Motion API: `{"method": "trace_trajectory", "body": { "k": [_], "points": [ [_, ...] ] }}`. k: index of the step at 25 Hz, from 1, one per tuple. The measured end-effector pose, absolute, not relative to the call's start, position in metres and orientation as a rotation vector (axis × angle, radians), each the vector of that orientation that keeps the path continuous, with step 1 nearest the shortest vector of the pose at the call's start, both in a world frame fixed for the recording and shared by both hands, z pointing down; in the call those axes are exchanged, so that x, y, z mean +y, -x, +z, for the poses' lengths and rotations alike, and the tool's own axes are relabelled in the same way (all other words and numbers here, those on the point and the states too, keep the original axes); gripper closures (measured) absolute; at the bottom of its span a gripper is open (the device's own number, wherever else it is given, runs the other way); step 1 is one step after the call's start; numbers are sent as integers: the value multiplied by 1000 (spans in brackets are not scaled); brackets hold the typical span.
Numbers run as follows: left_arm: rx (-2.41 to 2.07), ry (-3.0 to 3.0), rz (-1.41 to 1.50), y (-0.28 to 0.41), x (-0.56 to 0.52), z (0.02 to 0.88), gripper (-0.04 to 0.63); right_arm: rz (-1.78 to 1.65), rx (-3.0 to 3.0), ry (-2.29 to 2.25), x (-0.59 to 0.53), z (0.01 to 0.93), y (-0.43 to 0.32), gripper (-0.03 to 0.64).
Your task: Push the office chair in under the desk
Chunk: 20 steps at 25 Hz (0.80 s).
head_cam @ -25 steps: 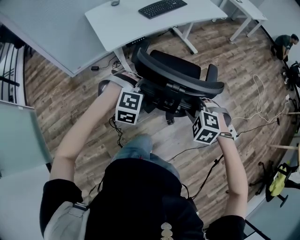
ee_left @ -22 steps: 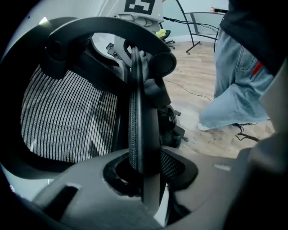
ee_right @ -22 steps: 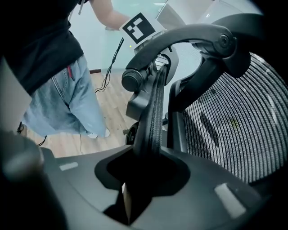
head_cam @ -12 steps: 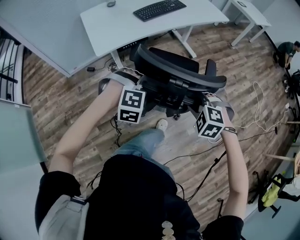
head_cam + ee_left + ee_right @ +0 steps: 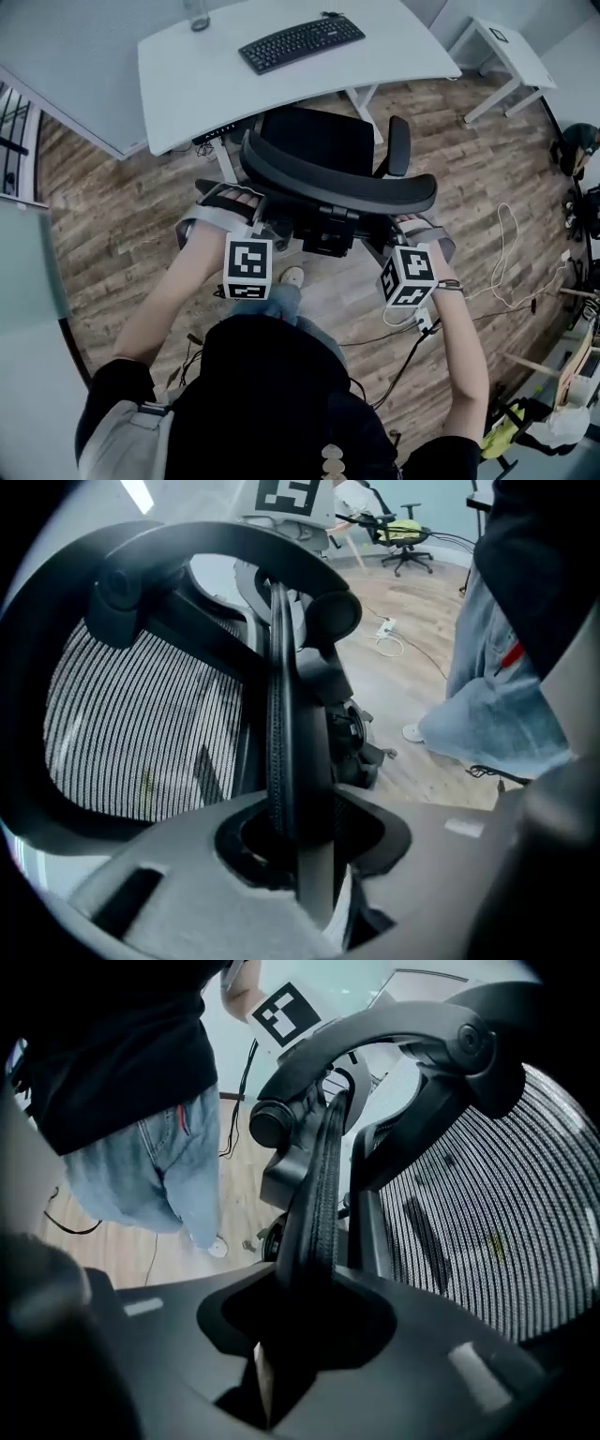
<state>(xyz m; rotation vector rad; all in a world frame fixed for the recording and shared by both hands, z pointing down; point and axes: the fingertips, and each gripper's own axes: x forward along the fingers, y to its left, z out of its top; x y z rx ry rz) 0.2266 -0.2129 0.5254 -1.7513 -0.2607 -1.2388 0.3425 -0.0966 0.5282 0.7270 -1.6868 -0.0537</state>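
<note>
The office chair [image 5: 323, 141] stands just in front of the desk [image 5: 187, 80]. Its seat reaches the desk's near edge, and its curved backrest [image 5: 337, 185] is on the side away from the desk, toward the person. One armrest [image 5: 399, 145] shows at the right of the seat, just short of the desk's edge.

The left tongs [image 5: 240, 206] are clamped narrowly on the left side rim of the backrest; in the left gripper view that dark rim runs straight down between the jaws. The right tongs [image 5: 405, 228] grip the right side rim in the same way, with the rim wedged between the jaws beside the mesh panel.

A black keyboard [image 5: 300, 42] lies on the desk. The wooden floor [image 5: 112, 206] before the desk carries loose cables.
</note>
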Motion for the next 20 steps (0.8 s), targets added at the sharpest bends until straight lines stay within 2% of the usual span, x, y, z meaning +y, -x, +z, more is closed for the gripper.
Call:
{"method": "trace_trajectory", "body": {
  "k": [20],
  "points": [
    [108, 1878, -1526, -372, -269, 533, 489, -343, -1814, -363, -210, 535, -525, 505]
  ]
}}
